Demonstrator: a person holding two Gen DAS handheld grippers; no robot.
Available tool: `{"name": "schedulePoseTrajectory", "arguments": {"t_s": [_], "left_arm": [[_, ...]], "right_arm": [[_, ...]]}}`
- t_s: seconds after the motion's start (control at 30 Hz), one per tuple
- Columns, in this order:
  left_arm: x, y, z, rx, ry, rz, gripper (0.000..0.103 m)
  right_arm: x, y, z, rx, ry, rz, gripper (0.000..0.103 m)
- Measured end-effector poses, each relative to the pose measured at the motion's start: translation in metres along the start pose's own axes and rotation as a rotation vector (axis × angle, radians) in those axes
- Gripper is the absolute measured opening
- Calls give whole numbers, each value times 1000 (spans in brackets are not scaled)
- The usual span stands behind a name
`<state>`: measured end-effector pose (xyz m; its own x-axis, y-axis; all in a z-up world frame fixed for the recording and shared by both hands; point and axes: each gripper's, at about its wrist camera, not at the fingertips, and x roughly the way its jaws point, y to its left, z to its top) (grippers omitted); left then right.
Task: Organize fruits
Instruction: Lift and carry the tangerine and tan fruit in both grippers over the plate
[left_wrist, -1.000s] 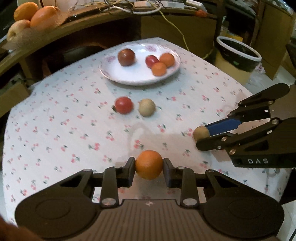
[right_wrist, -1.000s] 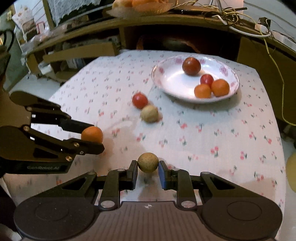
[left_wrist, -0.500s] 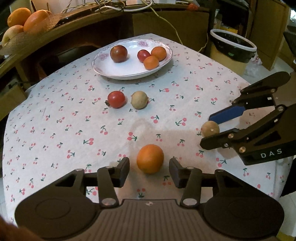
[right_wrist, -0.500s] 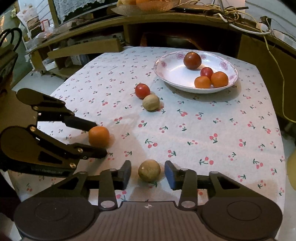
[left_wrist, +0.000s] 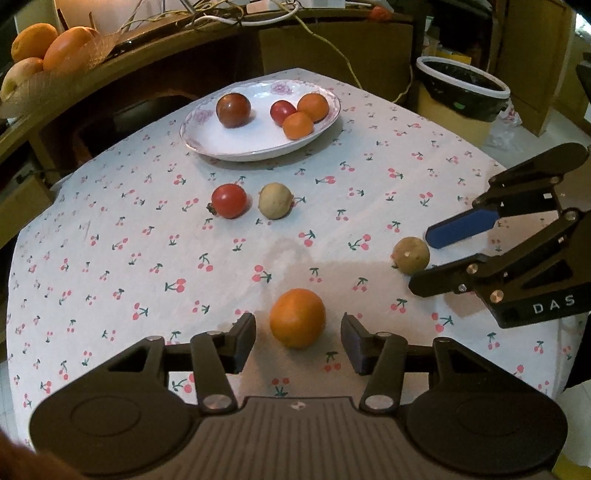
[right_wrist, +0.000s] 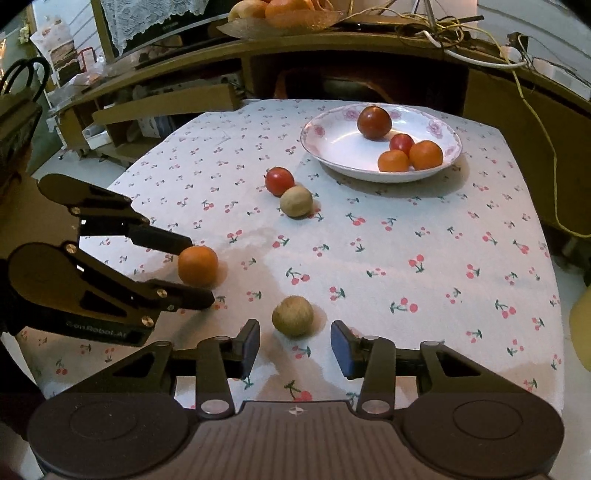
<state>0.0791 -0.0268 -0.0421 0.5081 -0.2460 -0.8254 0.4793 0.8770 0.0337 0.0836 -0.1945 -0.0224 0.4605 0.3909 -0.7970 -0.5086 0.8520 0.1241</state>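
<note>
Orange fruit: it is sitting on the cherry-print tablecloth, well on your side of the plate, between the spread fingers of your left gripper, which are no longer touching it.
Change, left: a second ago you were pinching this fruit; now you are leaving it free on the cloth with a gap on both sides.
Tan fruit: it is lying nearer you than the plate, between the parted fingers of your right gripper, with neither pad pressing it.
Change, right: you were clamping it a second ago; now you are standing open around it too.
Meaning: you are probably setting both fruits down, or re-gripping them; neither is reaching the plate yet.
Plate contents: it is holding 4 fruits, 1 dark red, 1 small red and 2 orange.
Loose pair: 1 red fruit and 1 pale fruit are waiting side by side just on your side of the plate.
Remaining: 4 fruits are lying off the plate, if that is where you are collecting them.
Writing: "DAS" is showing on the right gripper's body; the left one's pale lettering is reading roughly "GenRobot.AI".
</note>
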Motion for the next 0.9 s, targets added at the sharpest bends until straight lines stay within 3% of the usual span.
{"name": "schedulePoseTrajectory", "arguments": {"t_s": [0.57,0.63,0.7,0.9], "left_arm": [[0,-2,1,9,-13,5,55],[1,-3,2,9,-12,10,52],[1,-4,3,13,-8,10,42],[0,-5,5,6,-3,9,37]], "right_arm": [[7,4,5,-26,-8,2,42],[7,5,5,-32,-9,-5,39],[8,7,6,-39,-2,-12,28],[9,9,8,-48,10,-23,27]]}}
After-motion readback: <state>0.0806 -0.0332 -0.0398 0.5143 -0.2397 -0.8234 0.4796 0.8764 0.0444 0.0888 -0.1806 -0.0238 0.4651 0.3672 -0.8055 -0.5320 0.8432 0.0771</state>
